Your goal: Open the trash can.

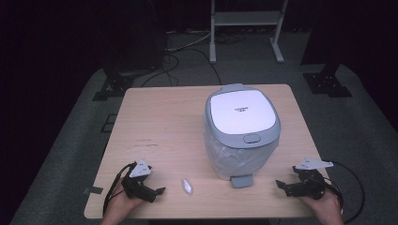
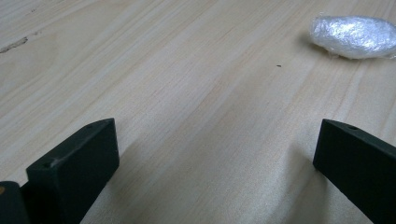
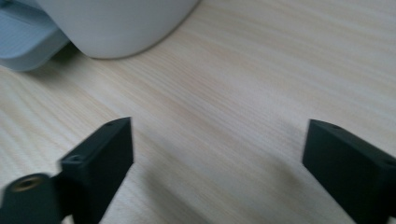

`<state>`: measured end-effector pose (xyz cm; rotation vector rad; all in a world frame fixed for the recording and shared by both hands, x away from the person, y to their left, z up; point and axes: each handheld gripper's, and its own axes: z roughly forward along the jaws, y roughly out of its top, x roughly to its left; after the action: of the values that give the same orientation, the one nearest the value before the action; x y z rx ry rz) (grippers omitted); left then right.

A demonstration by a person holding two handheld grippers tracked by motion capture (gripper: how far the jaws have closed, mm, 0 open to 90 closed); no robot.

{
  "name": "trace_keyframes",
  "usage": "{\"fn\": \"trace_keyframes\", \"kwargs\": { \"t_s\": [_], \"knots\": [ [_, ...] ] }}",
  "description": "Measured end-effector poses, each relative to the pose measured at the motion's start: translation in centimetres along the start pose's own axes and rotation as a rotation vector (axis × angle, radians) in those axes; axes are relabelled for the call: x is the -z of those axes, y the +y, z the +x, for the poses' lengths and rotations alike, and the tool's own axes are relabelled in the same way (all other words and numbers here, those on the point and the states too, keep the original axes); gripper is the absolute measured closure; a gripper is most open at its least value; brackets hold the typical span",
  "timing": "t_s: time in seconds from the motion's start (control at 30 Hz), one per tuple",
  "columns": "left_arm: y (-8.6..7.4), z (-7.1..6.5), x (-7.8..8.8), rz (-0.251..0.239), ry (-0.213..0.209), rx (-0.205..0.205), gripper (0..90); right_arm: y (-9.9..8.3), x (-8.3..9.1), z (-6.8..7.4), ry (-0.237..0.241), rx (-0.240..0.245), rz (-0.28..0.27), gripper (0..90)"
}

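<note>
The pedal bin [image 1: 241, 133] stands a little right of the middle of the bench [image 1: 159, 122], its lid shut and its foot pedal [image 1: 242, 180] pointing to six o'clock. A small wad of clear plastic [image 1: 187, 186] lies on bare wood at about eight o'clock from the bin, near the front edge, with free room all round it.

The left tongs [image 1: 159, 191] sit low at the front left corner, aimed toward three o'clock at the wad, jaws spread wide with nothing between them. In the left gripper view the wad [image 2: 353, 37] lies well ahead, at one o'clock.

The right tongs [image 1: 280, 185] rest near the front right edge, aimed toward nine o'clock at the pedal, jaws likewise wide and empty. Both hands are cut off by the bottom of the high view. The room beyond the bench is too dark to read.
</note>
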<state>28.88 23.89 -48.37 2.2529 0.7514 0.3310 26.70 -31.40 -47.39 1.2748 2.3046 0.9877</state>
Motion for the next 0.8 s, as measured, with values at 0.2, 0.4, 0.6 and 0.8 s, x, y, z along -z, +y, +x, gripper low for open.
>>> {"fn": "trace_keyframes", "kwargs": {
  "t_s": [0.2,0.4,0.6,0.8],
  "knots": [
    [0.0,0.0,0.0,-0.001,0.001,0.001,0.0,0.7,0.7,0.3,0.027,0.002,-0.022,15.9],
    [-0.1,-0.1,0.1,-0.001,0.005,0.006,0.0,1.4,1.2,0.7,0.054,0.011,-0.033,28.6],
    [-0.1,-0.1,0.1,-0.002,0.005,0.006,0.0,1.8,1.9,0.7,0.087,0.007,-0.048,38.6],
    [-0.1,-0.1,0.1,-0.001,0.004,0.006,0.0,2.2,2.7,0.2,0.126,-0.005,-0.074,51.3]
  ]
}}
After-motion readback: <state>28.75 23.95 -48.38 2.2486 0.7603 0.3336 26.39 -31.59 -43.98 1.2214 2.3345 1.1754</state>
